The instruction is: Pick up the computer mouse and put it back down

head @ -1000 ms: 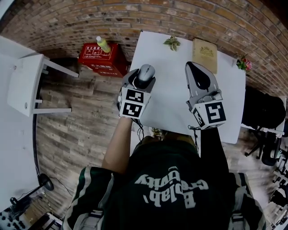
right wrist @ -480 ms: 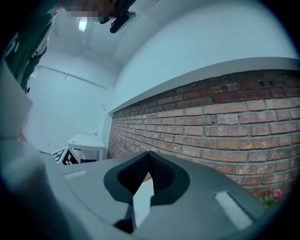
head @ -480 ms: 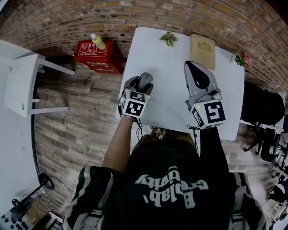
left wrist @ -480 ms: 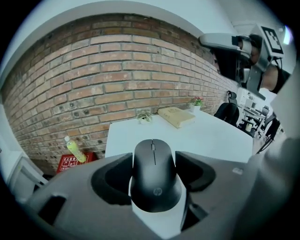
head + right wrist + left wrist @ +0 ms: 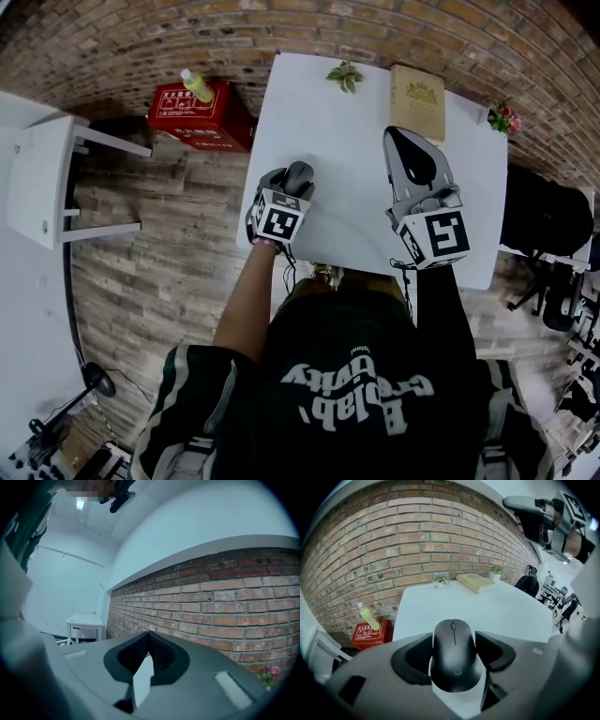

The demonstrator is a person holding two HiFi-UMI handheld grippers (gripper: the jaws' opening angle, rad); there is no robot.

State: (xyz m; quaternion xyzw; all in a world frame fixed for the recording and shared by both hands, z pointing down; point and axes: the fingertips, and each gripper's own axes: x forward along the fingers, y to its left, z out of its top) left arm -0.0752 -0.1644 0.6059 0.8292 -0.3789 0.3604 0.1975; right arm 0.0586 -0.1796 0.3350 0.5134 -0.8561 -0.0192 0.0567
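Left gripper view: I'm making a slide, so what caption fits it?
Left tool clamps a black mouse; white table, book and brick wall beyond.

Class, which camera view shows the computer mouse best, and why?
The left gripper view: the mouse sits large and central, clamped in the left gripper, wheel visible. The head view shows only its small grey top. The right gripper view misses it.

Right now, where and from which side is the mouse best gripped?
Grip the mouse by its two long sides, coming from its rear end. It is narrow across and domed on top, so a top grip might slip; the left gripper holds it this way now.
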